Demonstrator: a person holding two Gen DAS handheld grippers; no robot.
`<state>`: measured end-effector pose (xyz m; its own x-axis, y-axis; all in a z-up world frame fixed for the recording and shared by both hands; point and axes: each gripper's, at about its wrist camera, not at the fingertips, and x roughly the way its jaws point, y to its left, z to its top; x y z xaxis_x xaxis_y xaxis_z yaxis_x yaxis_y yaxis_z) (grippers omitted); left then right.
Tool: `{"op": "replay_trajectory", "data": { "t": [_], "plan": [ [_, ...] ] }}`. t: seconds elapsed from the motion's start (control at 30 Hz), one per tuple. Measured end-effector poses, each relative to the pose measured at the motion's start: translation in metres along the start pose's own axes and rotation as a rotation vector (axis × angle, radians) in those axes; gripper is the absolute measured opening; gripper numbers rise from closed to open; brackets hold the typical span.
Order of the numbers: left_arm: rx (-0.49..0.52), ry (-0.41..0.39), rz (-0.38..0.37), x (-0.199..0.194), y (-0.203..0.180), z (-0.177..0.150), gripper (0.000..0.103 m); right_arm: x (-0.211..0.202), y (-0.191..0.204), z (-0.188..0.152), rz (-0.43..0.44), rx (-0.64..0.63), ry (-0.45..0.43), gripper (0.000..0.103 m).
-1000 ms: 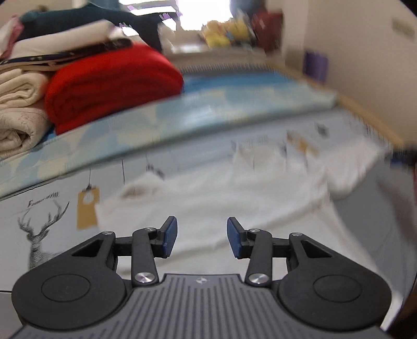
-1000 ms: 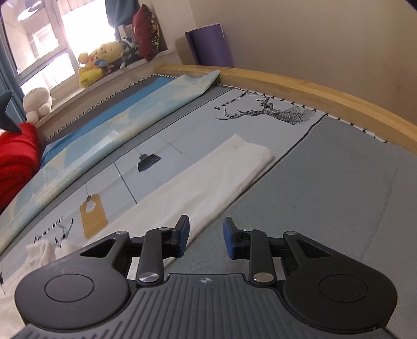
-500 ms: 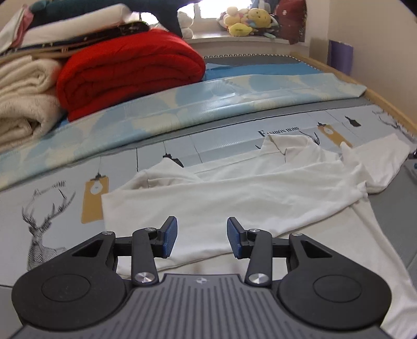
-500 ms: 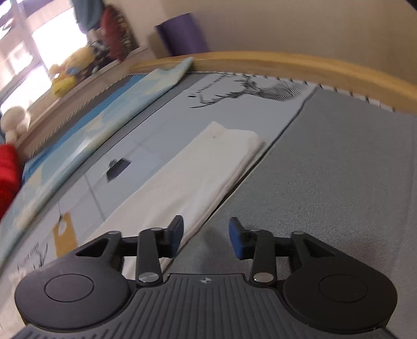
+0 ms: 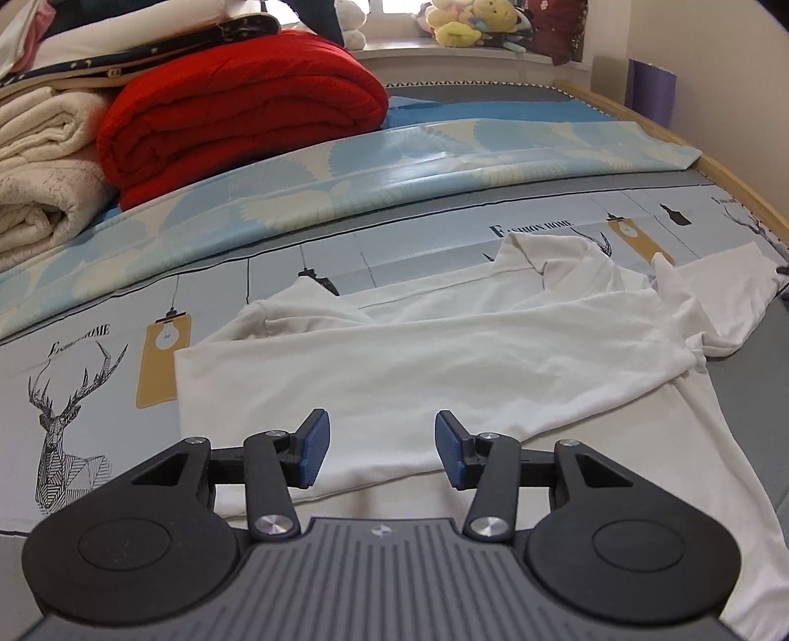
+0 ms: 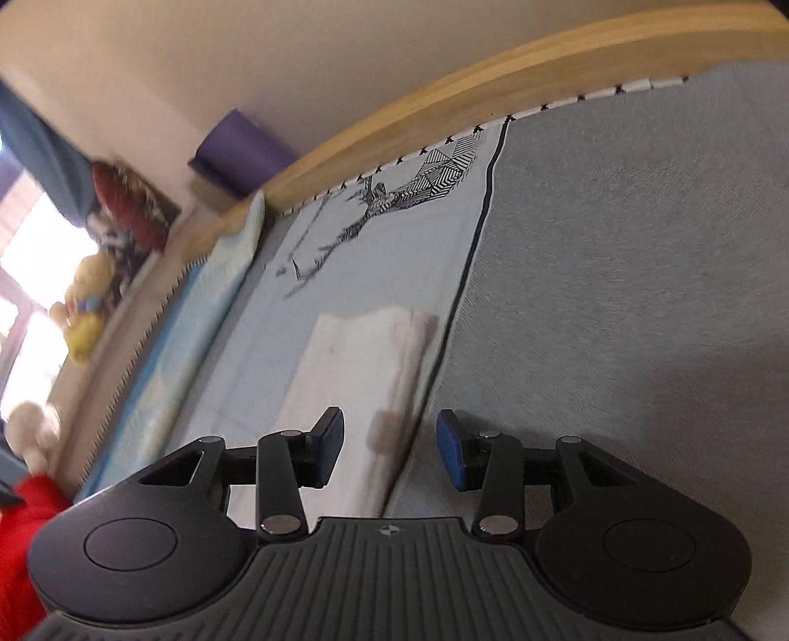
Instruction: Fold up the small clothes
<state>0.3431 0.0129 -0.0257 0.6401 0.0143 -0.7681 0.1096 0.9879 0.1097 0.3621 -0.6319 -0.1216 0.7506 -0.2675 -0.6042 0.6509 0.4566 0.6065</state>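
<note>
A white long-sleeved top [image 5: 444,365] lies spread on the printed bed sheet, one sleeve folded across its body and its collar toward the far side. My left gripper [image 5: 378,446] hovers just over the garment's near hem; its jaws are opening and no cloth is pinched between the blue pads. In the right wrist view the end of a white sleeve [image 6: 365,355] lies along the seam between the printed sheet and the grey cover. My right gripper [image 6: 389,446] is above that sleeve, rolled to one side, jaws apart and pressing on nothing.
A red folded blanket [image 5: 236,113] and cream blankets [image 5: 44,162] are stacked at the far left. A blue patterned sheet [image 5: 394,172] runs behind the garment. The wooden bed rim [image 6: 493,84], a purple roll [image 6: 241,153] and plush toys [image 5: 463,19] border the bed.
The left gripper has dropped closer to the garment's hem and its jaws have widened slightly. The right gripper has rolled, sunk toward the sleeve end, and its jaws have spread wider.
</note>
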Motion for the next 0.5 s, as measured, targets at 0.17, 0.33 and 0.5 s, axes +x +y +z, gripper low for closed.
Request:
{"op": "replay_trajectory", "data": {
  "t": [0.17,0.33,0.5],
  "plan": [
    [0.003,0.012,0.003,0.002,0.001,-0.002,0.053,0.019,-0.001,0.006,0.024,0.04,-0.033,0.027],
    [0.002,0.006,0.004,0.0,0.006,-0.001,0.053,0.016,-0.005,0.008,-0.034,0.058,-0.089,0.004],
    [-0.057,-0.015,-0.003,-0.009,0.02,0.005,0.053,-0.018,0.011,0.021,-0.048,0.078,-0.249,0.004]
  ]
}}
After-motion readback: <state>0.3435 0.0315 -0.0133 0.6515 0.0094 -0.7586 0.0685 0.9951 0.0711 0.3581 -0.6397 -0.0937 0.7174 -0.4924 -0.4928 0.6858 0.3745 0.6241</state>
